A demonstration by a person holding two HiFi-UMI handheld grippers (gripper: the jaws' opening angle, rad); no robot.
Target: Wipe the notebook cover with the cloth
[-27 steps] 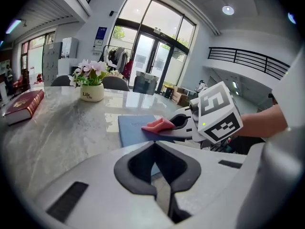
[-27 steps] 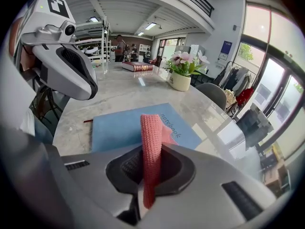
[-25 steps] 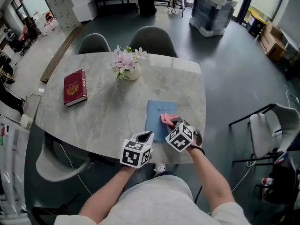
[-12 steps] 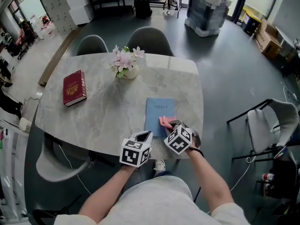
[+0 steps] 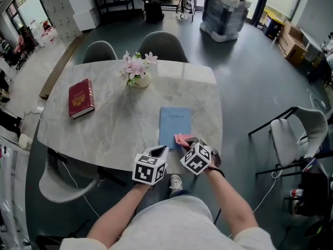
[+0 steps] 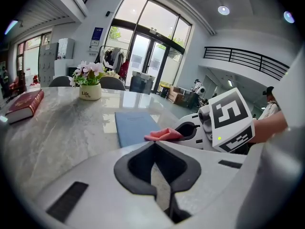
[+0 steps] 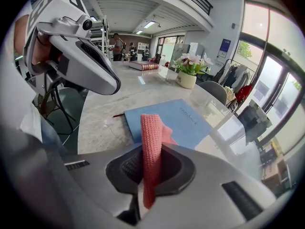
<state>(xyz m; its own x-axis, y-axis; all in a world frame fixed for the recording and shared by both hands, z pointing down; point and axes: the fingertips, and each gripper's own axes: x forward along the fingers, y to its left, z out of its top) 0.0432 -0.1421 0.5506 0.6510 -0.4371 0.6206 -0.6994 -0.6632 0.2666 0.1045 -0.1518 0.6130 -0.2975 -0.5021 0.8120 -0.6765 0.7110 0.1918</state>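
Head view first: the right gripper point(image 5: 190, 141) is clamped on the pink knitted cloth point(image 5: 181, 138), which sits at the near end of the flat blue notebook point(image 5: 174, 124), towards its right corner. The notebook lies on the pale marble table point(image 5: 114, 126), close to the person's edge. From up here the marker cube covers most of the claw, so the pinch itself is hard to read.

The right gripper view settles it. A folded strip of cloth point(image 7: 151, 147) stands upright between closed jaws, its free end draped forward onto the blue cover point(image 7: 183, 120). There is small print on the cover, too small to read.

The left gripper point(image 5: 157, 152) hovers over the table's near edge, just left of the notebook. Its own view shows the jaws drawn together with nothing between them, only a sliver of table showing behind. That view catches the cloth point(image 6: 163, 134) side-on at the notebook's point(image 6: 132, 125) near end.

Well apart, a dark red hardback book point(image 5: 80, 98) lies far left, and a small white pot of pink flowers point(image 5: 136, 71) stands at the far edge.
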